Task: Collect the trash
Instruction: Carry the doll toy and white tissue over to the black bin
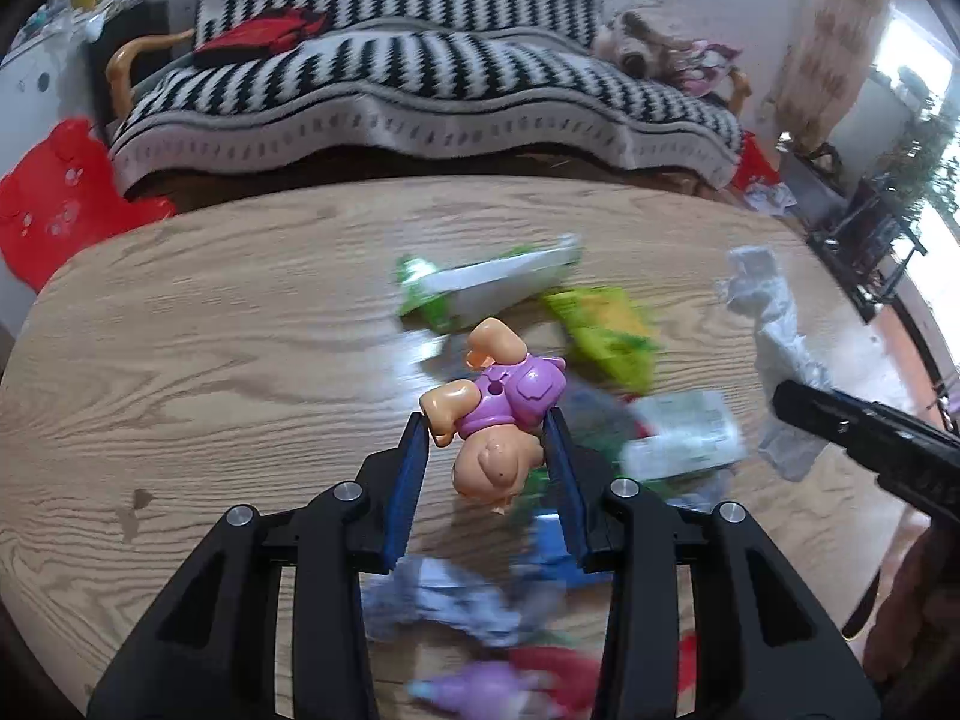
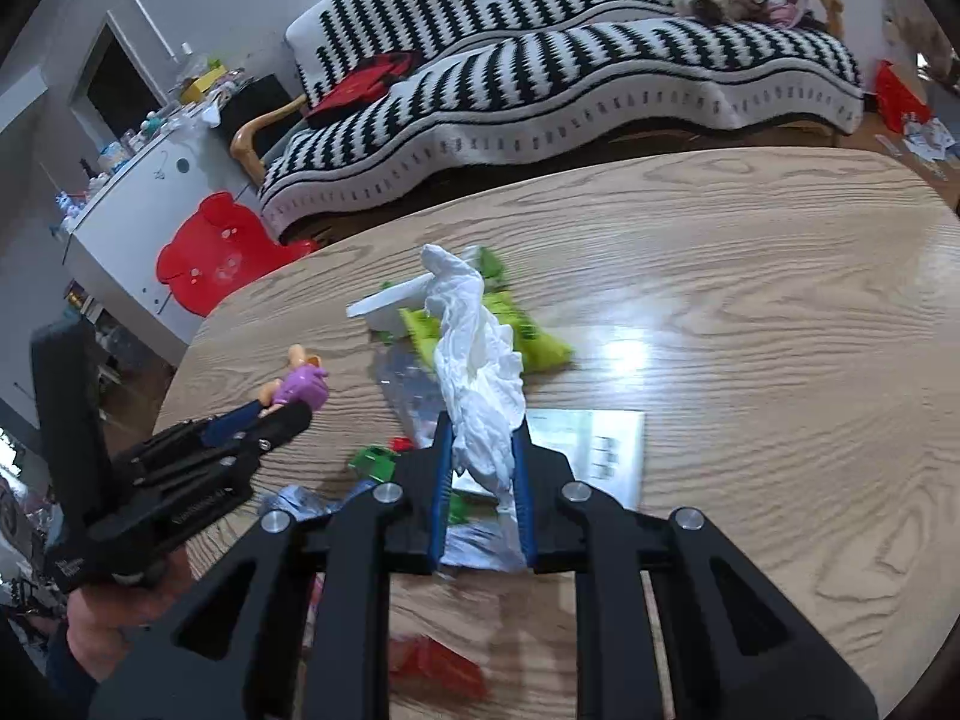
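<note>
Trash lies blurred on the oval wood-grain surface (image 2: 750, 312): nearest, a smeared red scrap (image 2: 435, 669), hard to make out. The right tool (image 2: 483, 450) is clamped on a crumpled white paper tissue (image 2: 477, 354), which hides part of the yellow-green plastic wrapper (image 2: 540, 342) behind it. The left tool (image 1: 487, 444) is closed around a small plastic doll in a purple outfit (image 1: 498, 414), held upside down above the litter. Farther off, a black-and-white striped sofa (image 2: 570, 72) is cut off at the frame's edge.

No legible text; print on white leaflet (image 2: 591, 450) and left gripper (image 2: 282, 414) body too blurred.
</note>
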The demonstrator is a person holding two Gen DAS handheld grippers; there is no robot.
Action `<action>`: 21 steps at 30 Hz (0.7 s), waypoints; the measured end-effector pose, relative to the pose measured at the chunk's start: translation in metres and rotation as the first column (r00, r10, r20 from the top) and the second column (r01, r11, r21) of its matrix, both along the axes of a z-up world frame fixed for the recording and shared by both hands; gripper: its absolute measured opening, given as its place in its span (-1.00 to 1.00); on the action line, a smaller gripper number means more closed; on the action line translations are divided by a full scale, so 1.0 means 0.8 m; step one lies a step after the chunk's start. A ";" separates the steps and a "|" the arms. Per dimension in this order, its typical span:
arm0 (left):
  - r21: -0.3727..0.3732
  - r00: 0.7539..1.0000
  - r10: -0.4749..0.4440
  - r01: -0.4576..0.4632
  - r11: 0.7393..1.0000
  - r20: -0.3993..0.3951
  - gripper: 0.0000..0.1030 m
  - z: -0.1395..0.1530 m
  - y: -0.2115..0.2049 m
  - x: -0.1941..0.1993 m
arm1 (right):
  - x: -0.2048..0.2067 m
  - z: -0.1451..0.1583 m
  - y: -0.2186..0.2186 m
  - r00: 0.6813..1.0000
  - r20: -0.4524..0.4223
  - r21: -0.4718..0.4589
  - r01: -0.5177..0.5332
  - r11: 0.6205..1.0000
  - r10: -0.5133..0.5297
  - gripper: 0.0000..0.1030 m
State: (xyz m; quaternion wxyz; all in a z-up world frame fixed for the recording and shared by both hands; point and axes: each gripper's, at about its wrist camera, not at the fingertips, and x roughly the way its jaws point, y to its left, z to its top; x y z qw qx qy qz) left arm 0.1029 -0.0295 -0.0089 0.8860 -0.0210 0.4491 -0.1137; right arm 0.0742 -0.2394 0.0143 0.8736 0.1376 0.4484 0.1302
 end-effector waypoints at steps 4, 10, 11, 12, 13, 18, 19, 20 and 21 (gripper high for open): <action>-0.028 0.997 -0.067 0.068 0.997 0.034 -0.25 0.019 -0.049 -0.019 | -0.029 0.012 -0.050 0.998 0.012 -0.021 0.058 0.998 -0.058 -0.64; -0.096 0.971 -0.236 0.239 0.966 0.046 -0.25 0.032 -0.158 -0.062 | -0.091 0.027 -0.149 0.982 0.025 -0.050 0.187 0.981 -0.186 -0.64; -0.101 0.962 -0.268 0.271 0.957 0.048 -0.25 0.033 -0.179 -0.070 | -0.106 0.030 -0.170 0.976 0.030 -0.054 0.216 0.975 -0.215 -0.64; -0.099 0.950 -0.308 0.312 0.945 0.054 -0.25 0.034 -0.206 -0.080 | -0.118 0.032 -0.185 0.971 0.034 -0.057 0.238 0.970 -0.236 -0.64; -0.096 0.937 -0.344 0.348 0.933 0.059 -0.25 0.035 -0.231 -0.090 | -0.134 0.034 -0.207 0.962 0.037 -0.059 0.271 0.961 -0.269 -0.64; -0.096 0.855 -0.516 0.518 0.850 0.048 -0.25 0.018 -0.353 -0.149 | -0.218 0.022 -0.323 0.900 0.022 -0.061 0.437 0.898 -0.436 -0.64; -0.096 0.838 -0.543 0.545 0.833 0.044 -0.25 0.013 -0.374 -0.160 | -0.230 0.019 -0.339 0.887 0.016 -0.061 0.461 0.886 -0.461 -0.64; -0.099 0.816 -0.577 0.578 0.810 0.039 -0.25 0.005 -0.403 -0.175 | -0.254 0.012 -0.369 0.859 0.007 -0.066 0.510 0.857 -0.511 -0.64; -0.101 0.800 -0.599 0.599 0.794 0.033 -0.25 0.000 -0.421 -0.183 | -0.270 0.007 -0.388 0.841 0.001 -0.070 0.539 0.839 -0.540 -0.64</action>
